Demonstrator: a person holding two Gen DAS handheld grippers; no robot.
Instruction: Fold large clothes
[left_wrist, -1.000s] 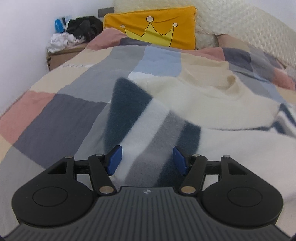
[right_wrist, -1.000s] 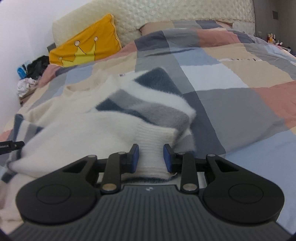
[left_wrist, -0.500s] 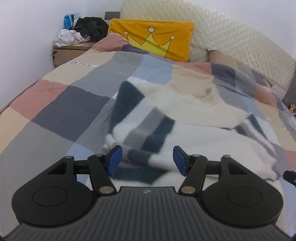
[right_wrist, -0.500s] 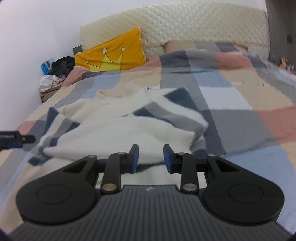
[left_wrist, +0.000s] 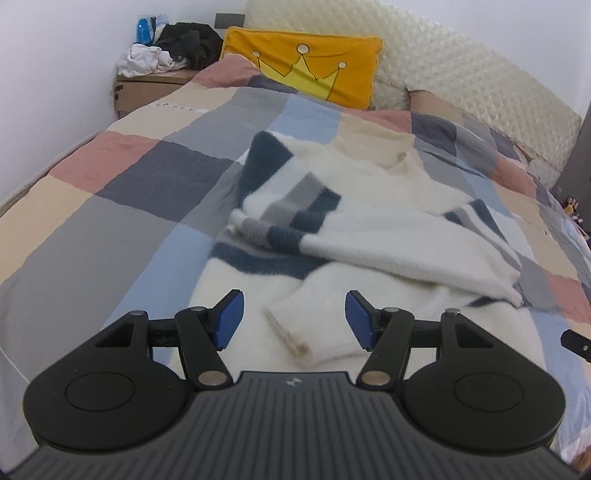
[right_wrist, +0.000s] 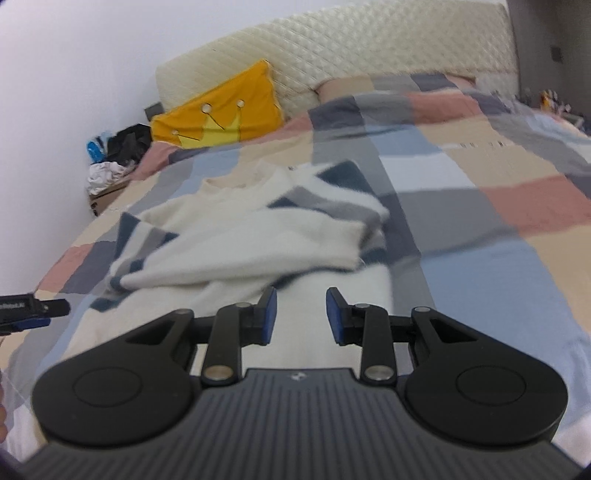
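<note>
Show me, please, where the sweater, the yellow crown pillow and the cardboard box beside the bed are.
sweater (left_wrist: 388, 236), left wrist view, on its folded-over white sleeve.
yellow crown pillow (left_wrist: 354, 55), left wrist view, on plain yellow fabric above the crown.
cardboard box (left_wrist: 147, 90), left wrist view, on its front face.

Left wrist view: looks forward and downward along the left gripper (left_wrist: 291, 319) from the near end of the bed (left_wrist: 122, 192), close above the sweater (left_wrist: 373, 236).
Left view faces: toward the far headboard (left_wrist: 461, 74), with the wall on the left.
Right wrist view: looks forward and downward along the right gripper (right_wrist: 301, 315), also low over the sweater (right_wrist: 240, 240) (its far part slightly blurred).
Right view faces: toward the headboard (right_wrist: 369, 40), angled somewhat leftward.
Shared: sweater, patchwork bedcover, yellow crown pillow (left_wrist: 314, 70) (right_wrist: 221, 114), cluttered bedside box (left_wrist: 147, 85) (right_wrist: 107, 188).
Cross-sighting: each view catches a black tip of the other gripper at its edge.
</note>
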